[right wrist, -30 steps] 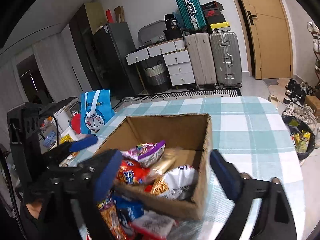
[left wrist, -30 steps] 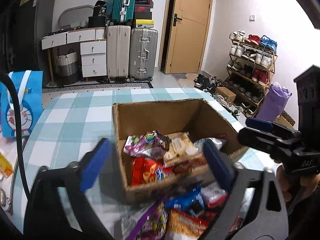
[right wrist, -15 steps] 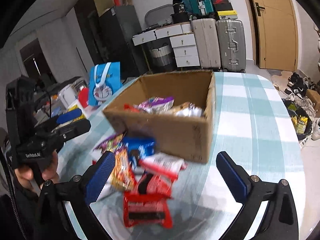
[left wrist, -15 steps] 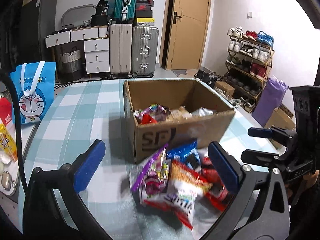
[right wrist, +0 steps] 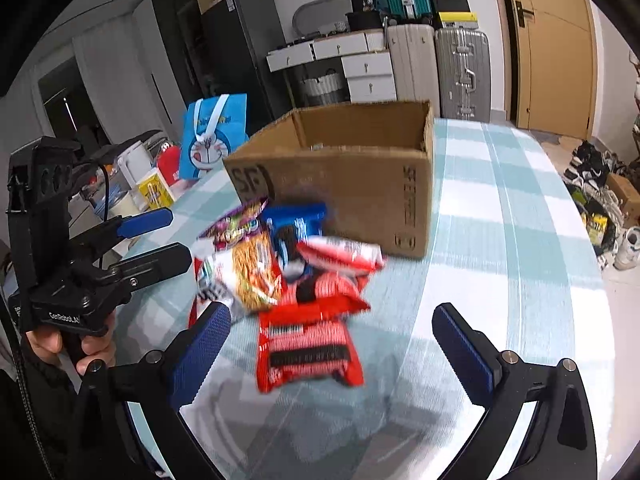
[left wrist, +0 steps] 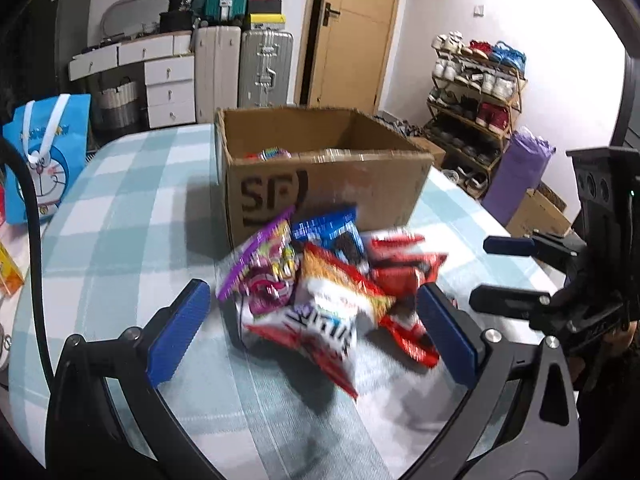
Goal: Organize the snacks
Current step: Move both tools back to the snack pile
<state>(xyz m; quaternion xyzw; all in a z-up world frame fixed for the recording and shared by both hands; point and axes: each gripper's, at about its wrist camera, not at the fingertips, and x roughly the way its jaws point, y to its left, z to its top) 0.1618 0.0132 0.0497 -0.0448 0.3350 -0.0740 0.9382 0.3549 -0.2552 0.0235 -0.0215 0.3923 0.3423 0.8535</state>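
Observation:
An open cardboard box [left wrist: 324,184] [right wrist: 348,184] marked SF stands on the checked tablecloth, with a few snack packs showing inside. In front of it lies a pile of snack bags: a purple bag [left wrist: 264,276] [right wrist: 236,228], a blue cookie pack [left wrist: 328,232] [right wrist: 296,220], an orange-and-white bag [left wrist: 332,304] [right wrist: 252,276] and red packs [left wrist: 404,268] [right wrist: 308,340]. My left gripper [left wrist: 316,328] is open, low over the near side of the pile. My right gripper [right wrist: 332,348] is open too, straddling the nearest red pack from above. Neither holds anything.
A blue cartoon gift bag [left wrist: 48,160] [right wrist: 212,136] stands at the table's left edge, next to small boxes [right wrist: 154,192]. Suitcases [left wrist: 240,68] and drawers line the far wall. A shoe rack [left wrist: 476,92] stands to the right, and a hand [right wrist: 52,344] grips the left tool.
Both grippers have pulled back and dropped from above the box to low in front of it. The snack pile now lies between their open fingers.

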